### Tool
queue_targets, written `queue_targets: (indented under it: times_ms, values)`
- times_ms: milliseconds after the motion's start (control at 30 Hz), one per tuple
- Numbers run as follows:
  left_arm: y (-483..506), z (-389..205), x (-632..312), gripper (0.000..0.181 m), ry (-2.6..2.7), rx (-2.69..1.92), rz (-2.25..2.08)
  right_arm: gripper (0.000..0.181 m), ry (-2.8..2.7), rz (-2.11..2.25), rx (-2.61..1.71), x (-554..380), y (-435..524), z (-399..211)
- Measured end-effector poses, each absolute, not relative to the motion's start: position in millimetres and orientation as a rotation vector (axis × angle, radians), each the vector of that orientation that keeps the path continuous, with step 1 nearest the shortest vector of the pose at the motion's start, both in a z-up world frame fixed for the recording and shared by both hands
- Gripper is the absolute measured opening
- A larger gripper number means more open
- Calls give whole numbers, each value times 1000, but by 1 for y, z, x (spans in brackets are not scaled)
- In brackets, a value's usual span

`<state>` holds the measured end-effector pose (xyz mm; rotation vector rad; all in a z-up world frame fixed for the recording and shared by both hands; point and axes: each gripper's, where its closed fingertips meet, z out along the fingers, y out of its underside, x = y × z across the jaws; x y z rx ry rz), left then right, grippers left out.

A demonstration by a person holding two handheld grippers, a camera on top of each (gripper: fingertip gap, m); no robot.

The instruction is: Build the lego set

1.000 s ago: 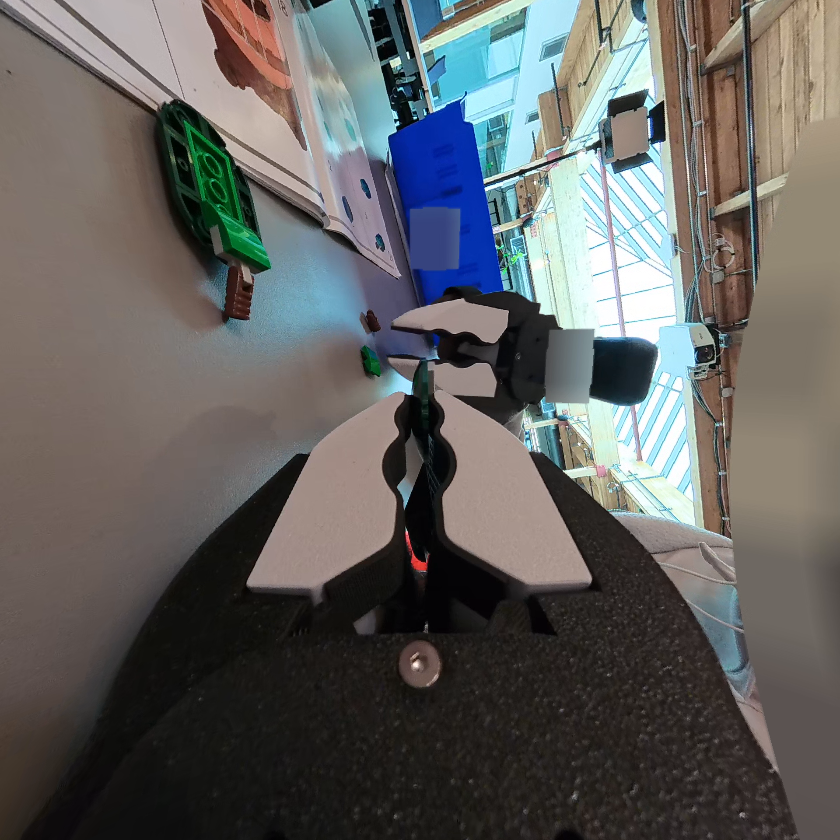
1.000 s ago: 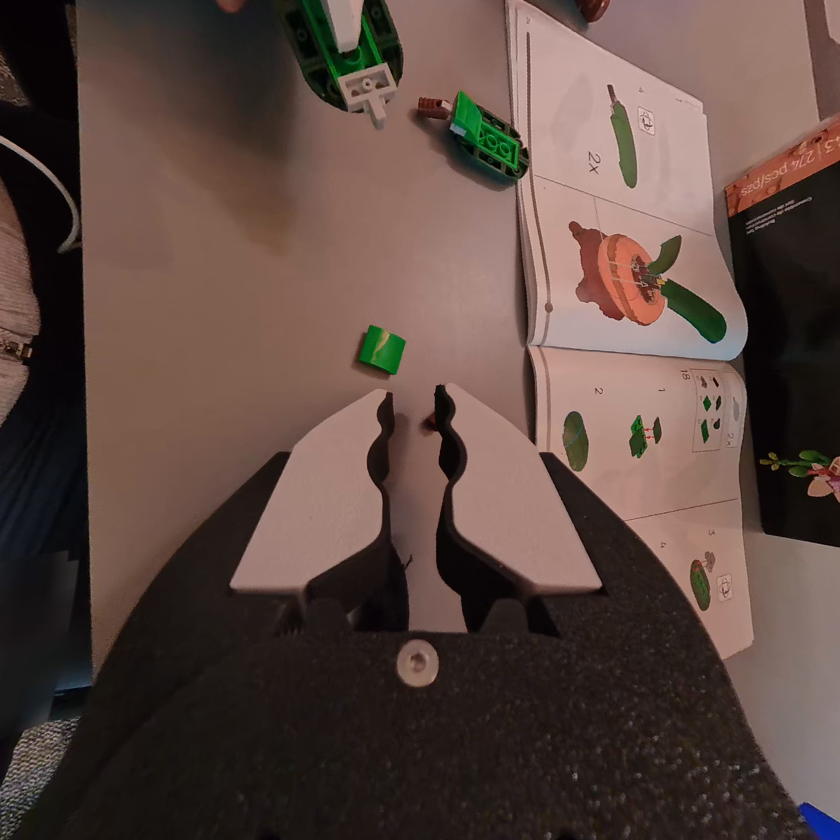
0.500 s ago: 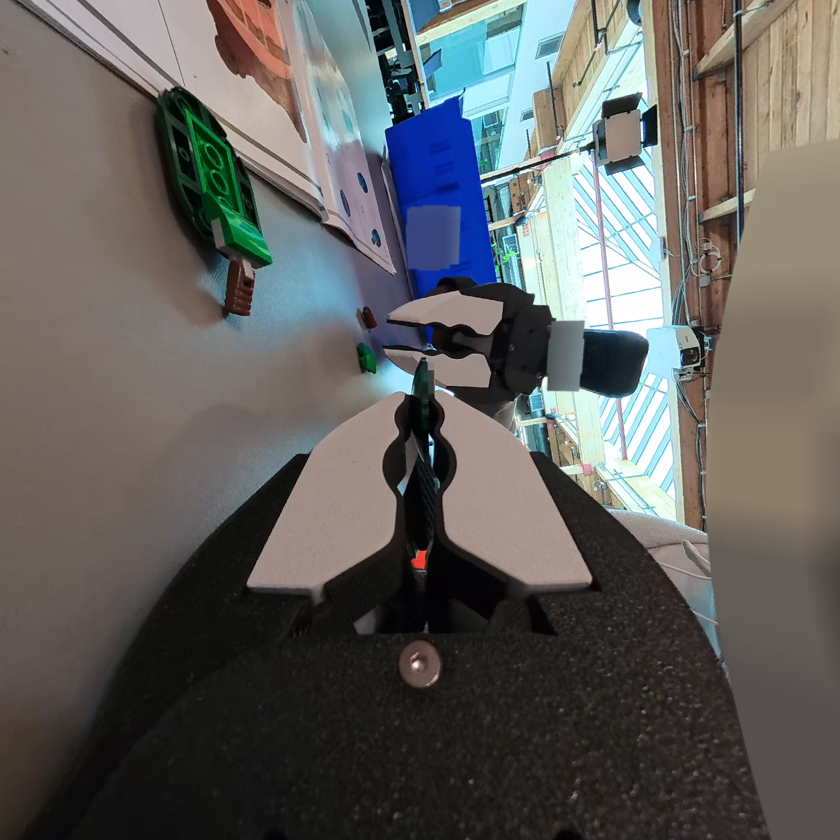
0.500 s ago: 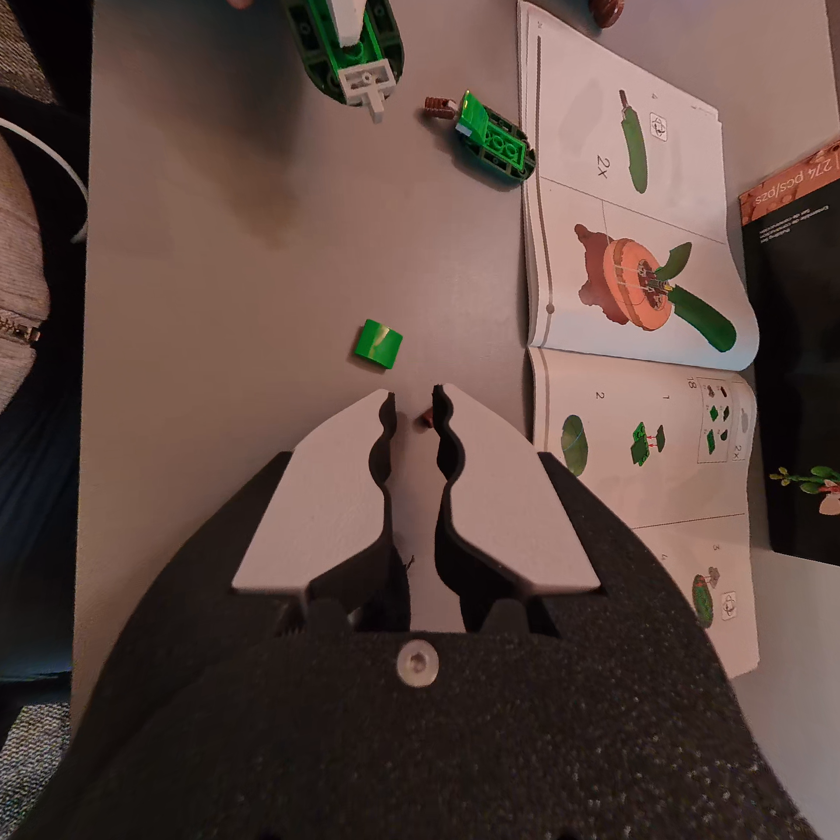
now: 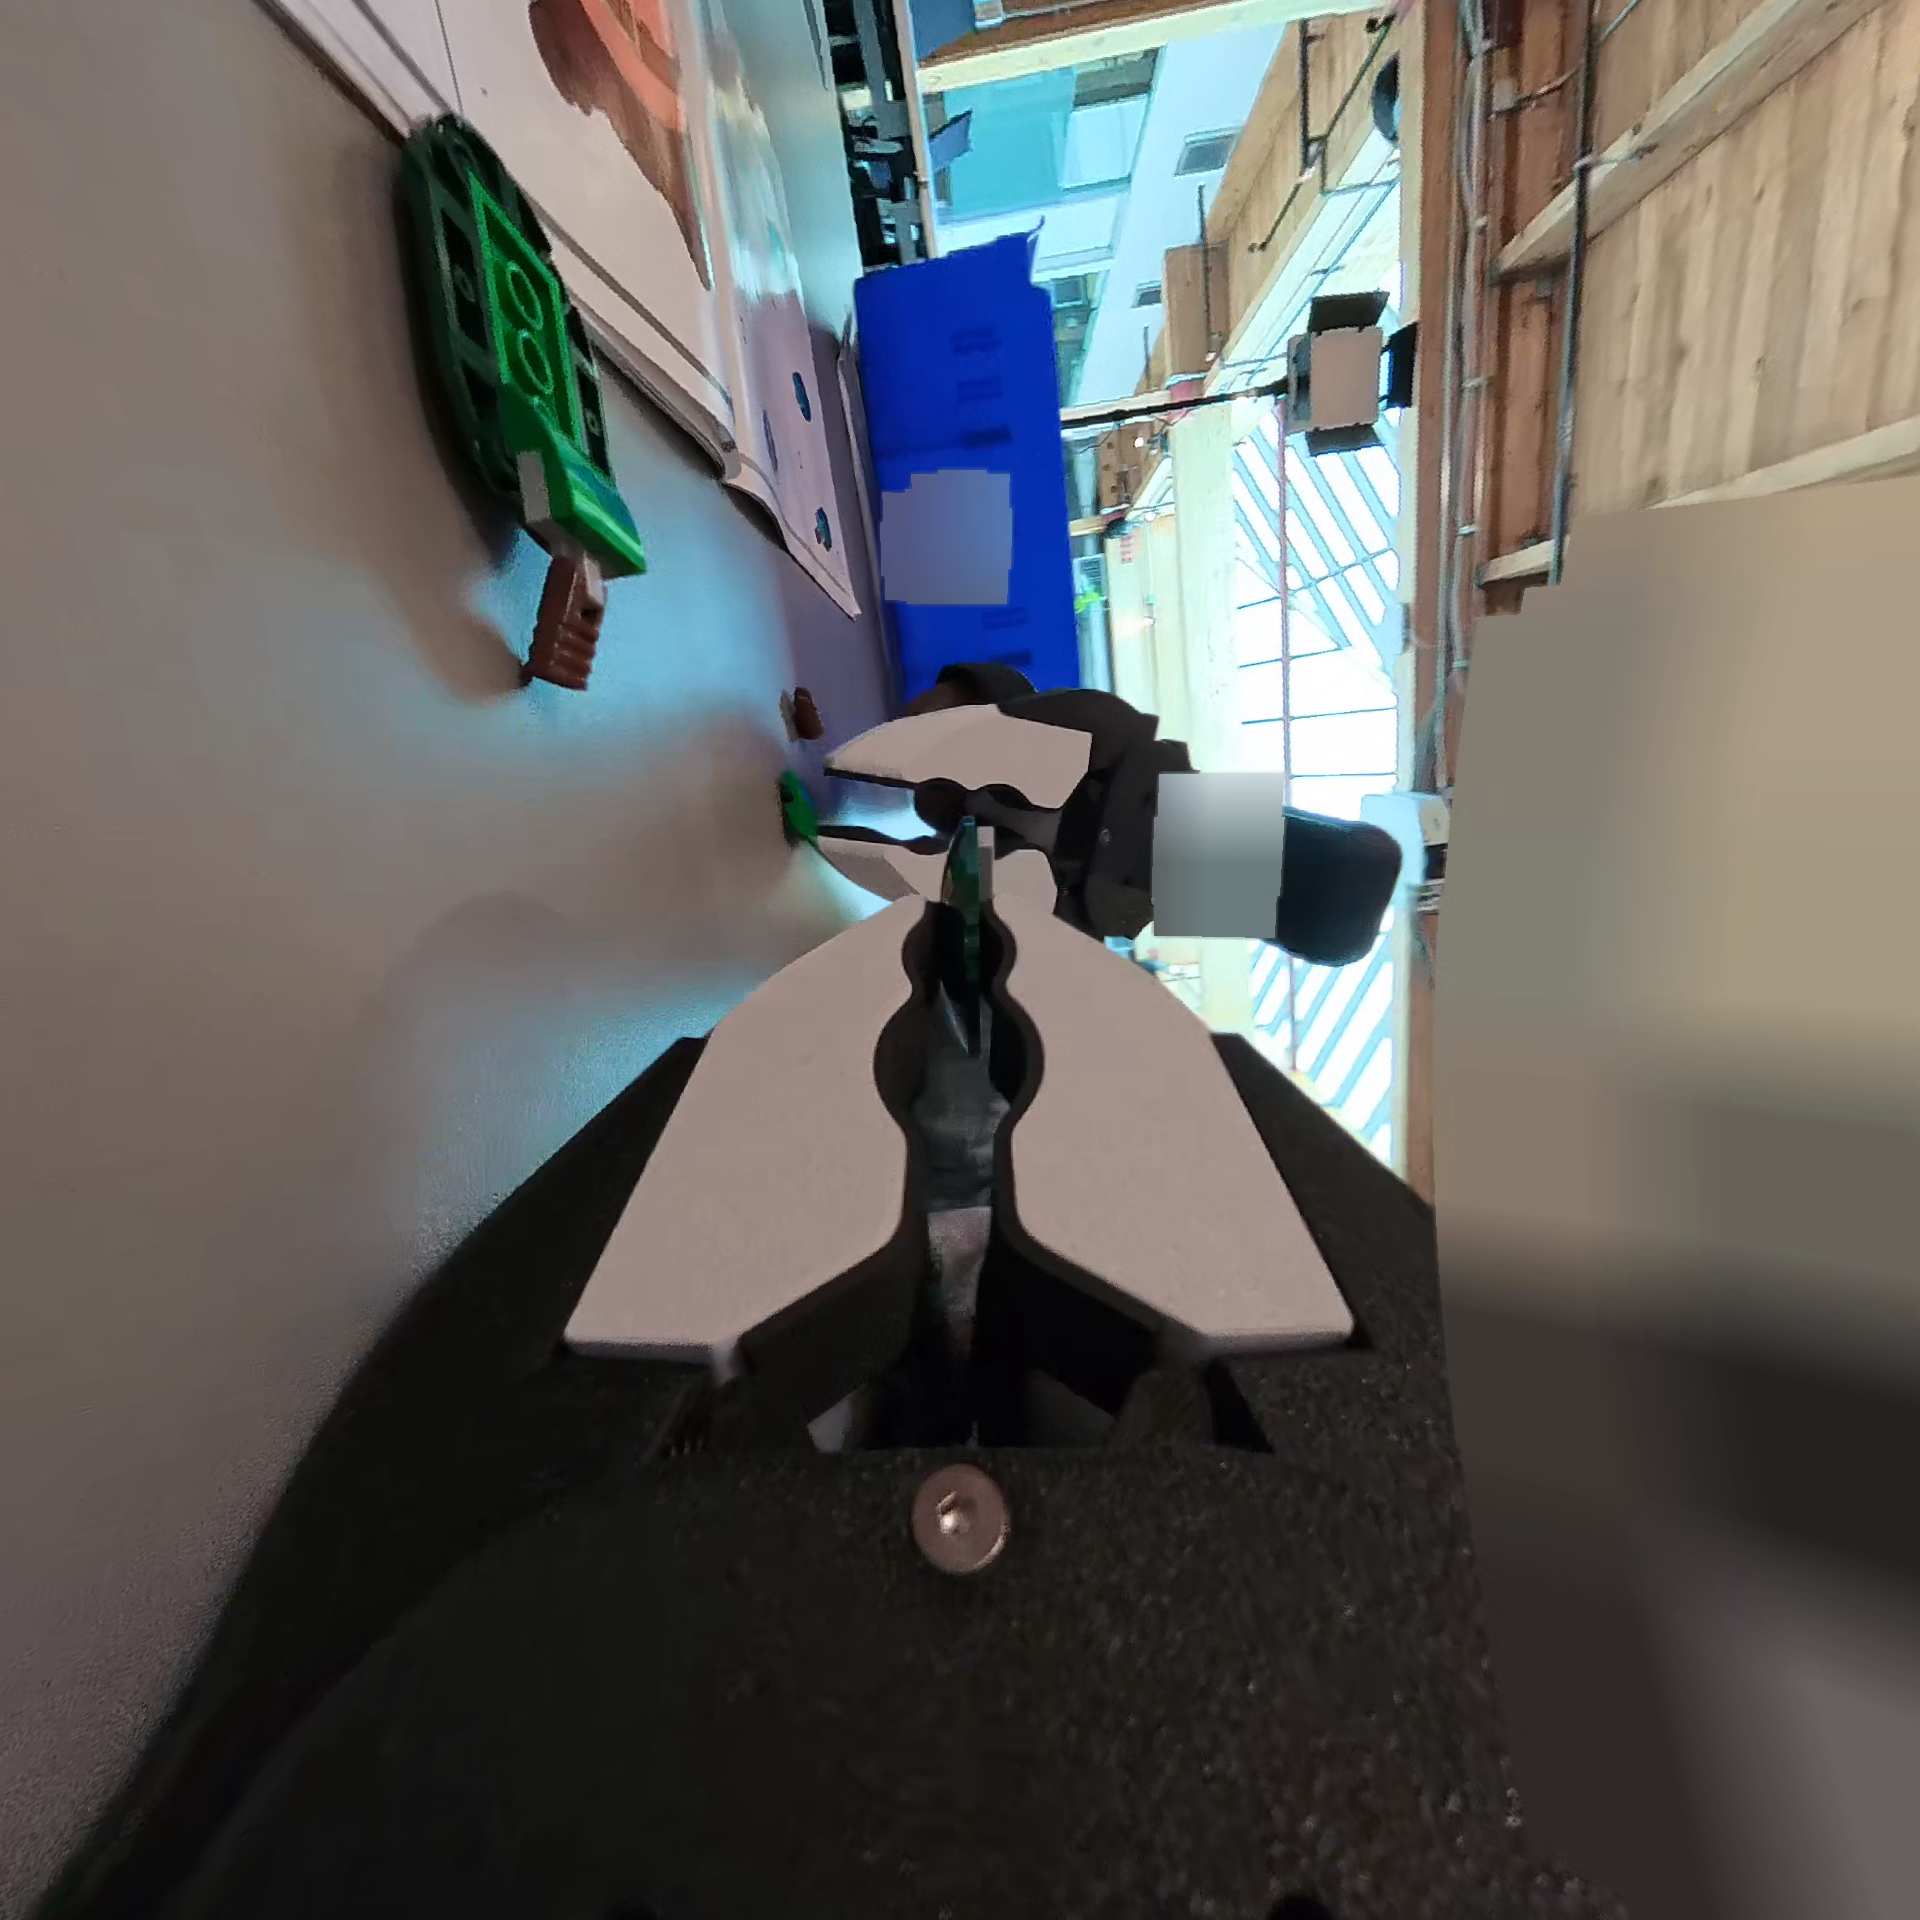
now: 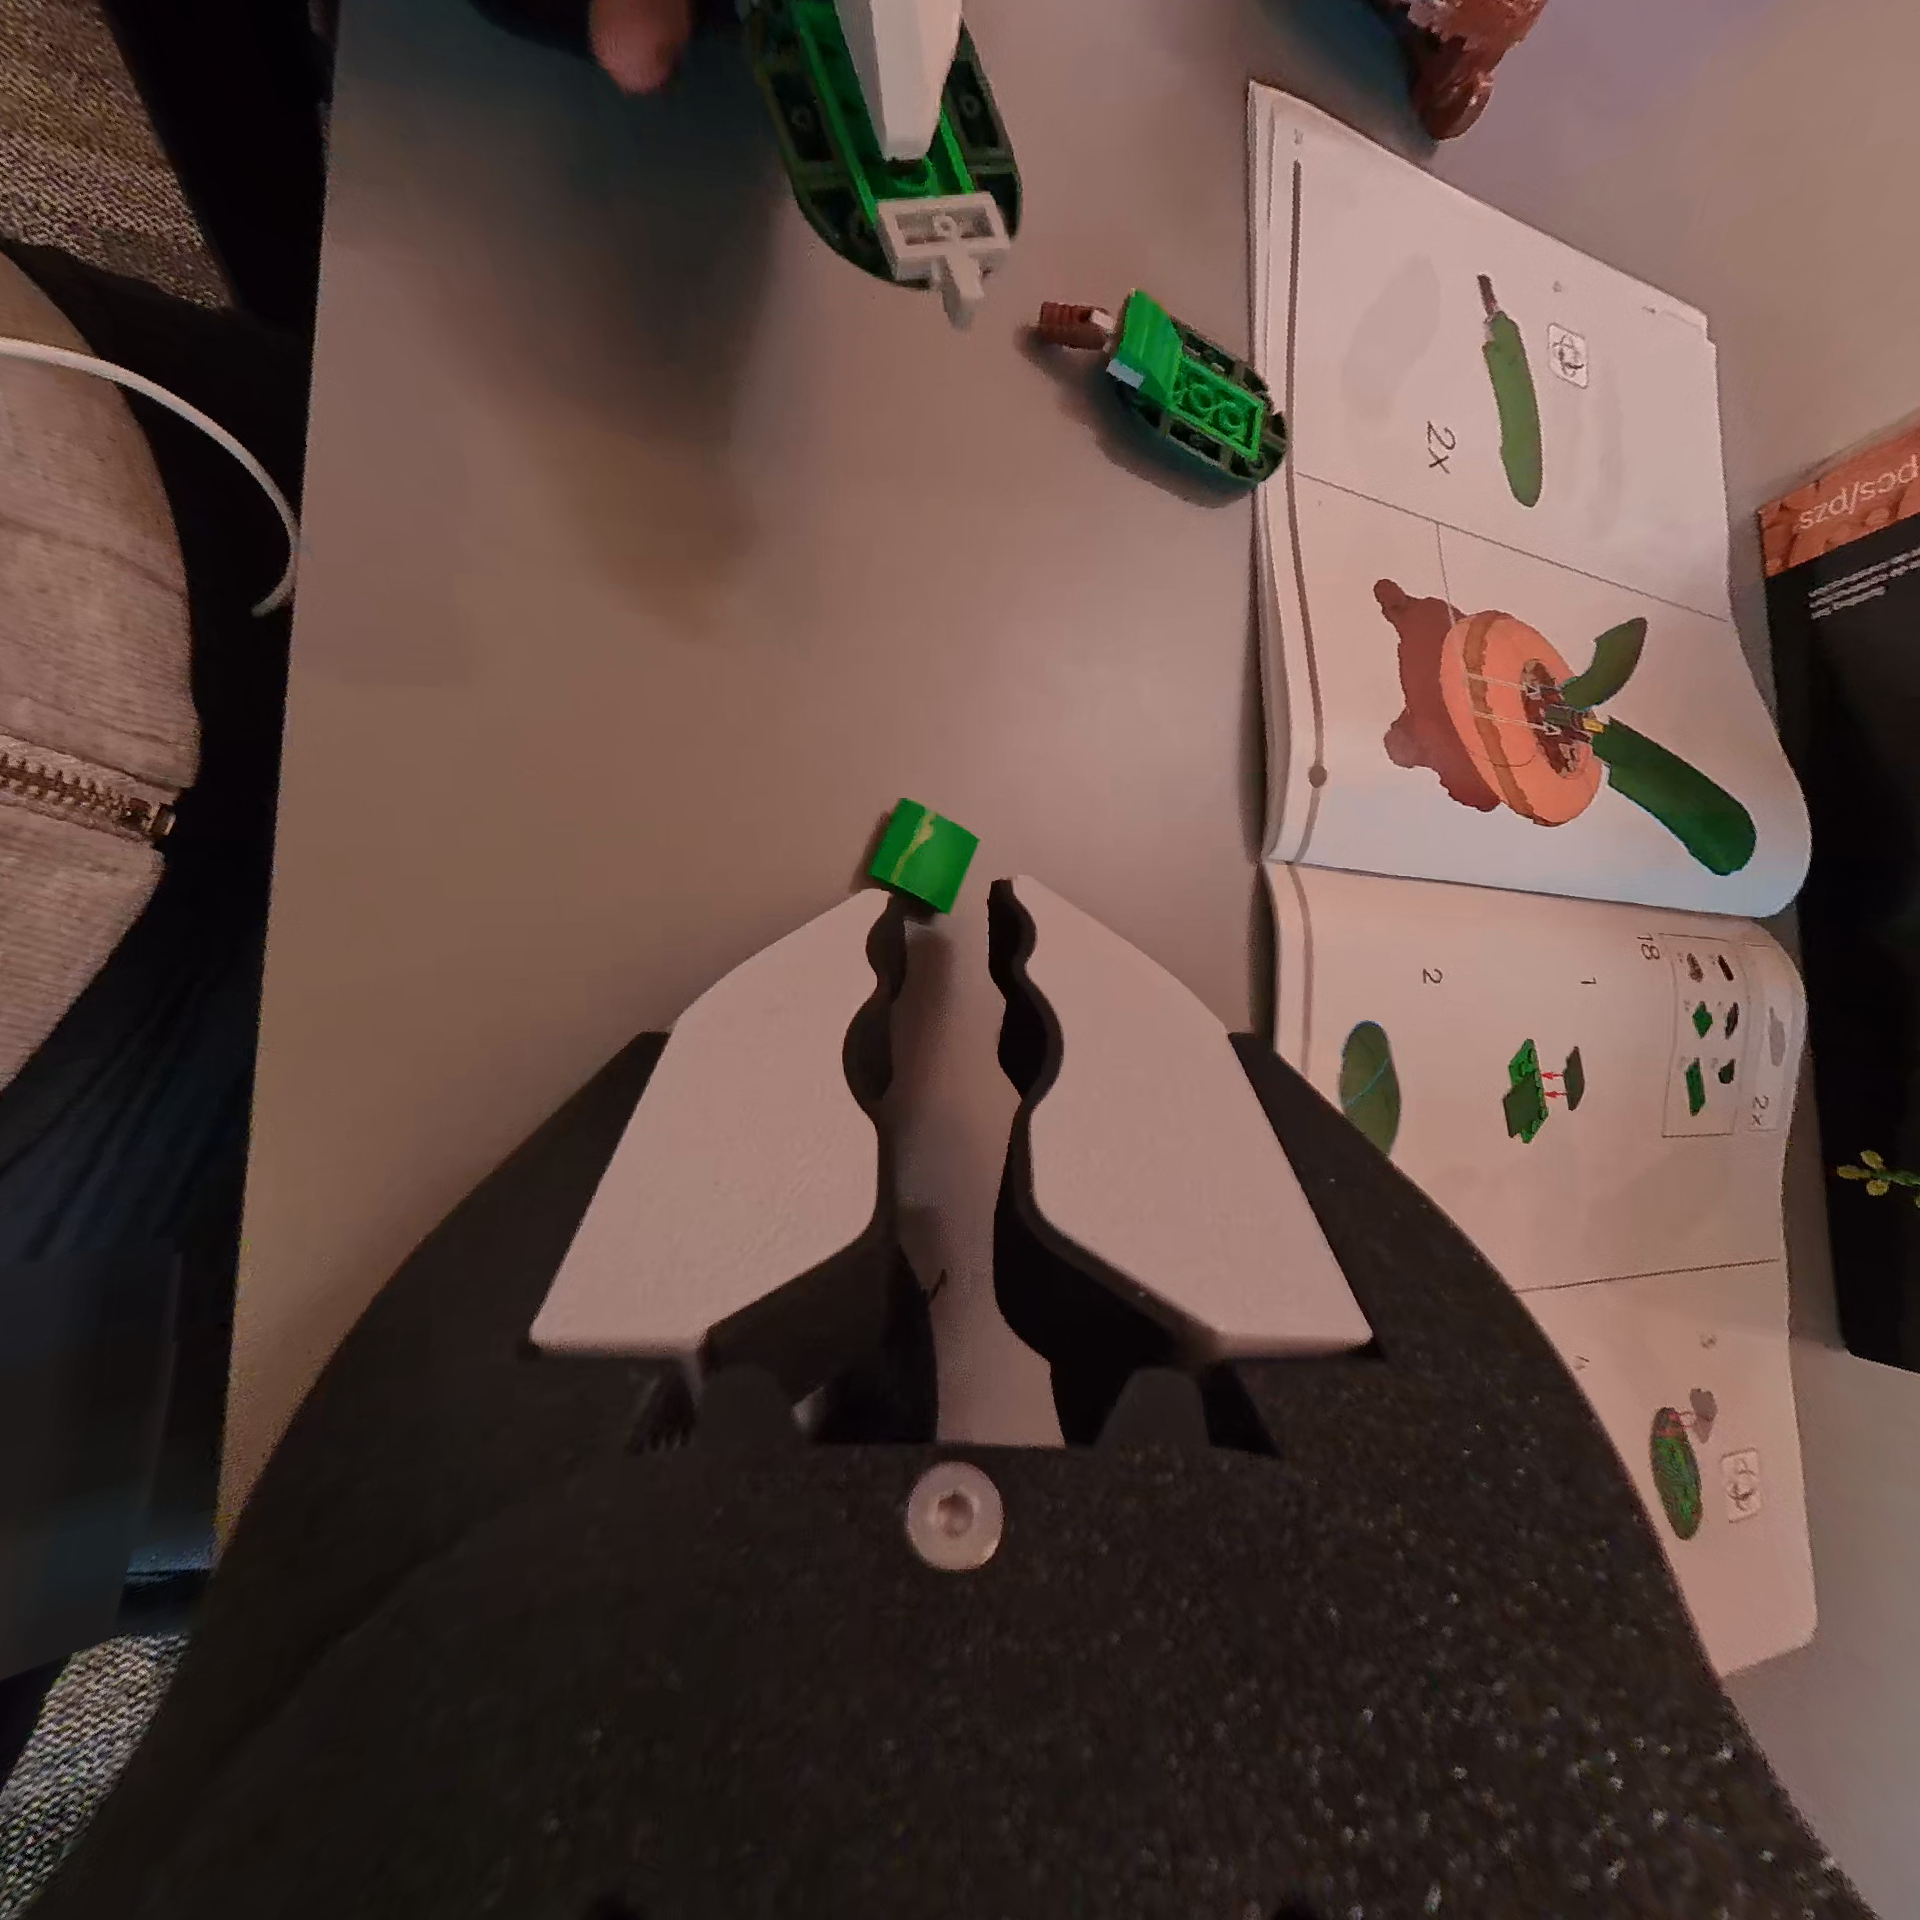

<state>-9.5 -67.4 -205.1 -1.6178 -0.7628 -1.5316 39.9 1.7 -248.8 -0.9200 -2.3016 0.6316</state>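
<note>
**A:** Start with your left wrist view. What's different?

**B:** My left gripper (image 5: pixel 961 914) stays clamped edge-on around a thin dark green leaf plate (image 5: pixel 964 883), which pokes out just past the tips at frame centre. A second ago my right gripper (image 5: pixel 831 805), seen beyond it, hung clear of the table (image 5: pixel 229 935). Now its tips have dropped to the surface, right at the small green piece (image 5: pixel 797 805) left of centre. A tiny brown piece (image 5: pixel 805 713) sits just above that, and the other leaf assembly (image 5: pixel 509 384) lies upper left.

**A:** And the right wrist view?

**B:** The small green curved piece (image 6: pixel 923 854) was up and left of my right gripper (image 6: pixel 940 902); it has slid to just above the tips, centre frame, close against the left fingertip (image 6: pixel 868 906). The jaws stand partly open with nothing between them. The held leaf plate (image 6: pixel 894 135) shows at top centre, the second assembly (image 6: pixel 1195 390) upper right beside the instruction booklet (image 6: pixel 1507 520).

**A:** Meaning?

**B:** I judge I'm lined up to pick it. The piece looks slightly left of the gap, so I'd nudge over before closing.
</note>
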Motion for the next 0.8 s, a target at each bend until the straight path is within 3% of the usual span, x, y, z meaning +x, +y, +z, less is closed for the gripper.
queue_targets:
  times_ms: [567,800]
  values:
    - [-68,-203,-11,5,-771,-1586,-1567,13,-2435,694,-820,38,-3,-253]
    - [-68,-202,-11,6,-772,-1582,-1576,25,-2529,683,-808,43,5,-247]
